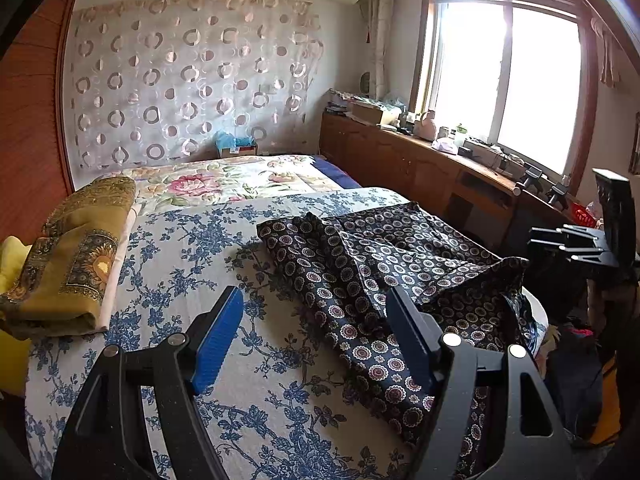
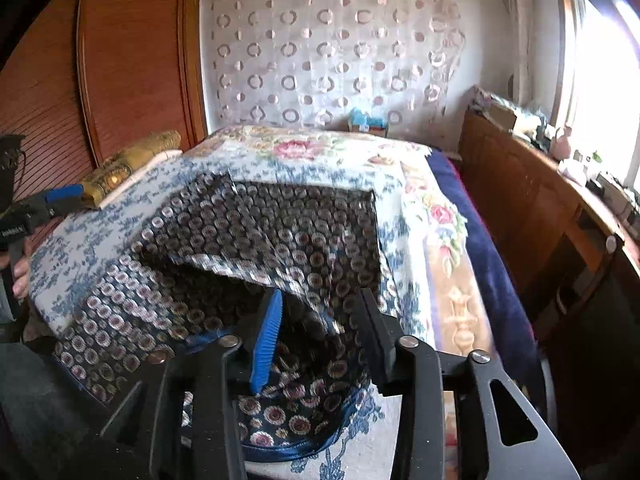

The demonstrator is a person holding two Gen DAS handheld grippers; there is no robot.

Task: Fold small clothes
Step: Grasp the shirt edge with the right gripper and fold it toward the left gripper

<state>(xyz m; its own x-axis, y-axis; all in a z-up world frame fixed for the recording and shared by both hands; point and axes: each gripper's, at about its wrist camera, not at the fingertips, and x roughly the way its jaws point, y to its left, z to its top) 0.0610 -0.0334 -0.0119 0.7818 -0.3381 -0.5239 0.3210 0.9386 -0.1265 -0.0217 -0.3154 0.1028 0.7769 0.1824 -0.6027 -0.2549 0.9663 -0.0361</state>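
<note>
Dark patterned garment (image 1: 372, 276), navy with small round medallions, spread rumpled across the centre and right of the left wrist frame, lying on the blue-and-white floral bedcover (image 1: 192, 248). One flap folded over its middle; near edge trailing off the bed's lower right side. In the right wrist frame, same garment (image 2: 256, 232) filling the centre, its satin-trimmed hem bunched low in the frame.

Left gripper (image 1: 316, 320) low in its own frame, jaws wide apart, nothing between them; left blue pad over bare bedcover, right pad over the garment's near edge. Touching the cloth or just above it: cannot tell. Seen again at the far left edge of the right wrist frame (image 2: 52, 200).

Right gripper (image 2: 316, 332) at lower centre of its frame, jaws apart, garment cloth bunched between and under them; blue-padded finger (image 2: 266, 344) against the fabric. No pinch visible. Black frame of it also at the right edge of the left wrist view (image 1: 568, 244).

Folded mustard-gold cloth (image 1: 68, 264) at the left of the frame, on the bedcover, well apart from the garment. Pink-flowered quilt (image 1: 224, 180) beyond, toward upper centre. Wooden sideboard (image 1: 420, 160) under the window at right.
</note>
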